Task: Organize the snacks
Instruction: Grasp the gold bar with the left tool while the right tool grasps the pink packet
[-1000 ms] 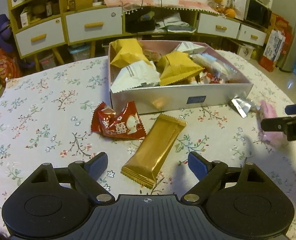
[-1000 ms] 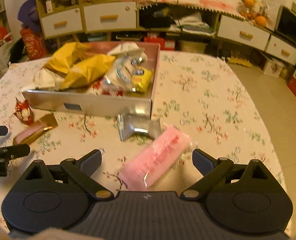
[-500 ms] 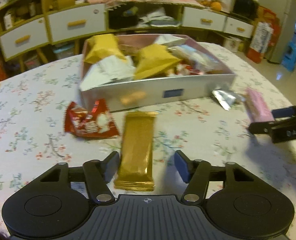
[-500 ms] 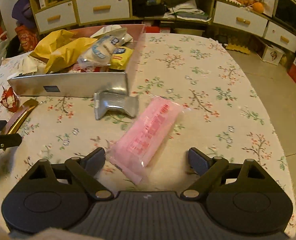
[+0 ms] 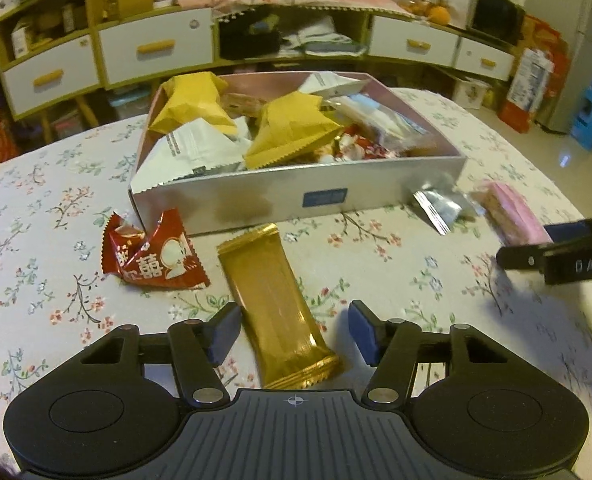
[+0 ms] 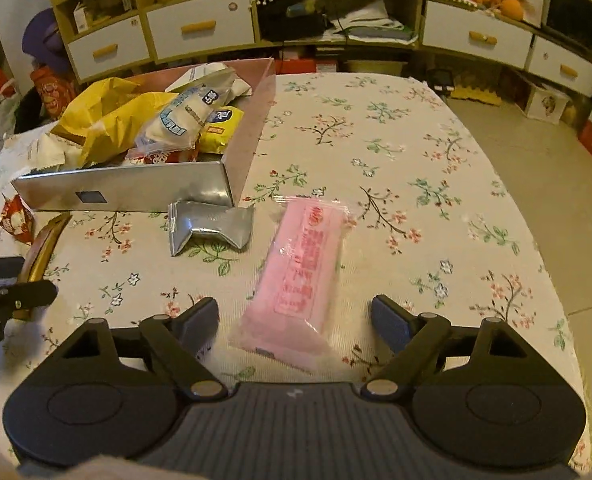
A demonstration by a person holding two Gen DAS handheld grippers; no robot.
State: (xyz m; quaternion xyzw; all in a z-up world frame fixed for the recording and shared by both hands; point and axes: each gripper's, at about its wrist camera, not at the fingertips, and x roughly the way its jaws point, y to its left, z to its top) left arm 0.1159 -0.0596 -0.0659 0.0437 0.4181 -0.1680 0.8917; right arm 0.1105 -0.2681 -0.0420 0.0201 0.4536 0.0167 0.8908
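Note:
A silver box [image 5: 256, 196] full of snack packets stands mid-table; it also shows in the right wrist view [image 6: 136, 190]. A gold bar packet [image 5: 274, 300] lies flat on the cloth between the fingers of my open left gripper [image 5: 294, 334], not pinched. A red packet [image 5: 152, 258] lies to its left. My right gripper [image 6: 294, 322] is open around the near end of a pink packet [image 6: 300, 280] lying on the cloth. A silver packet [image 6: 208, 228] lies just left of it, by the box corner.
The table has a floral cloth [image 6: 416, 184]; its right edge drops to the floor. Drawers and shelves [image 5: 156, 46] stand behind the table. The right gripper shows at the right edge of the left wrist view [image 5: 568, 260].
Both grippers have moved forward and turned, so the gold bar now lies between the left fingers and the pink packet between the right fingers. The left jaws are narrower than a second ago.

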